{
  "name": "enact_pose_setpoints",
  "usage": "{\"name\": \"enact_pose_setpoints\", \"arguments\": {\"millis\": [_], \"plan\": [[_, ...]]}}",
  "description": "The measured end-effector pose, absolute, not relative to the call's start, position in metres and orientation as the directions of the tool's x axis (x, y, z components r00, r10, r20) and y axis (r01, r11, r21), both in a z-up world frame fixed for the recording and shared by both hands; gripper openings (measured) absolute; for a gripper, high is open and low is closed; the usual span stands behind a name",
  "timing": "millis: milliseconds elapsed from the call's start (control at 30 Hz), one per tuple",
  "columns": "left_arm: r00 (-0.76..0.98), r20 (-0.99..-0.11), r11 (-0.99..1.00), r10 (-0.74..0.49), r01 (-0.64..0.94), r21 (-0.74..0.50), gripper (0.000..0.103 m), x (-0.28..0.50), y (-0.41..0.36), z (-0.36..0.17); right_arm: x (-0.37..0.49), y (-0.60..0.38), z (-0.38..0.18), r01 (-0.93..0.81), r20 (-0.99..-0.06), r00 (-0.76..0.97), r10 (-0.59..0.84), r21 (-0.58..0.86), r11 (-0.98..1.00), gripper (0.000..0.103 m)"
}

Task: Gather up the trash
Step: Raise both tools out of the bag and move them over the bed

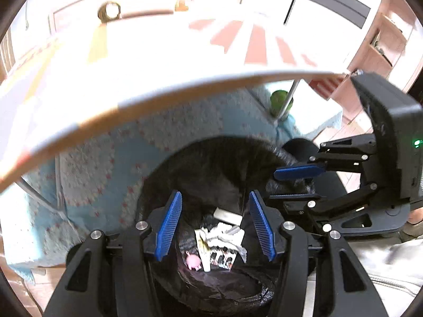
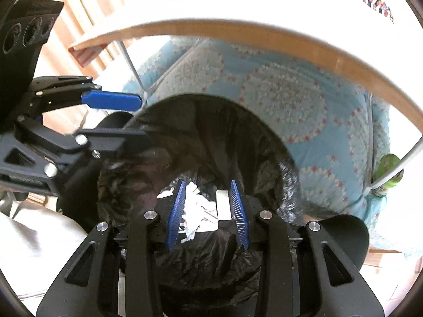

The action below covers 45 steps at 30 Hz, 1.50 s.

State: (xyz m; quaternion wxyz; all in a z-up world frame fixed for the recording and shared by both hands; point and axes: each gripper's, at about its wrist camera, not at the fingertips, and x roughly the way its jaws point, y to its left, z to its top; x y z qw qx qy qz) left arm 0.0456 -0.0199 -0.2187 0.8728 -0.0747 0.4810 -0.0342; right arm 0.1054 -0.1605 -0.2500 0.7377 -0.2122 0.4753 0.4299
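A round bin lined with a black bag [image 1: 211, 169] stands below the table edge; it also shows in the right wrist view [image 2: 211, 132]. Inside lie crumpled white paper [image 1: 224, 237], a white box [image 1: 227, 215], a printed wrapper [image 1: 220, 259] and a small pink item [image 1: 193, 261]. The paper [image 2: 195, 206] and box [image 2: 223, 203] show in the right wrist view too. My left gripper [image 1: 215, 227] is open and empty over the bin's mouth. My right gripper [image 2: 208, 211] is open and empty over the bin, and enters the left wrist view [image 1: 290, 185] at the bin's right rim.
The wood-edged table top [image 1: 158, 89] curves just above the bin. A blue patterned quilt [image 2: 304, 100] hangs behind the bin. A white table leg [image 1: 288, 97] and a green bottle [image 2: 388, 171] stand beside the quilt. Wooden shelves [image 1: 380, 45] are at the far right.
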Motion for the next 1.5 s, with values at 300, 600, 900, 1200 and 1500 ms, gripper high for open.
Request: {"name": "enact_pose_setpoints", "arguments": {"millis": [300, 600, 900, 1200, 1500], "plan": [[0.642, -0.759, 0.99, -0.107, -0.004, -0.143, 0.051, 0.04, -0.007, -0.165, 0.107, -0.164, -0.201, -0.849, -0.829, 0.237, 0.507, 0.077, 0.523, 0.035], [0.702, -0.709, 0.992, -0.07, -0.024, -0.123, 0.051, 0.049, 0.013, -0.128, 0.122, -0.169, -0.165, -0.846, -0.776, 0.316, 0.545, 0.029, 0.532, 0.035], [0.741, -0.671, 0.993, -0.021, -0.062, -0.1, 0.051, 0.072, 0.045, -0.101, 0.145, -0.164, -0.136, -0.838, -0.734, 0.375, 0.566, -0.008, 0.545, 0.035], [0.75, -0.661, 0.987, -0.006, -0.102, -0.125, 0.058, 0.111, 0.08, -0.086, 0.179, -0.152, -0.112, -0.826, -0.691, 0.425, 0.584, -0.032, 0.563, 0.035], [0.766, -0.643, 0.975, 0.021, -0.157, -0.155, 0.066, 0.157, 0.113, -0.076, 0.213, -0.131, -0.093, -0.823, -0.655, 0.458, 0.601, -0.056, 0.566, 0.035]]}}
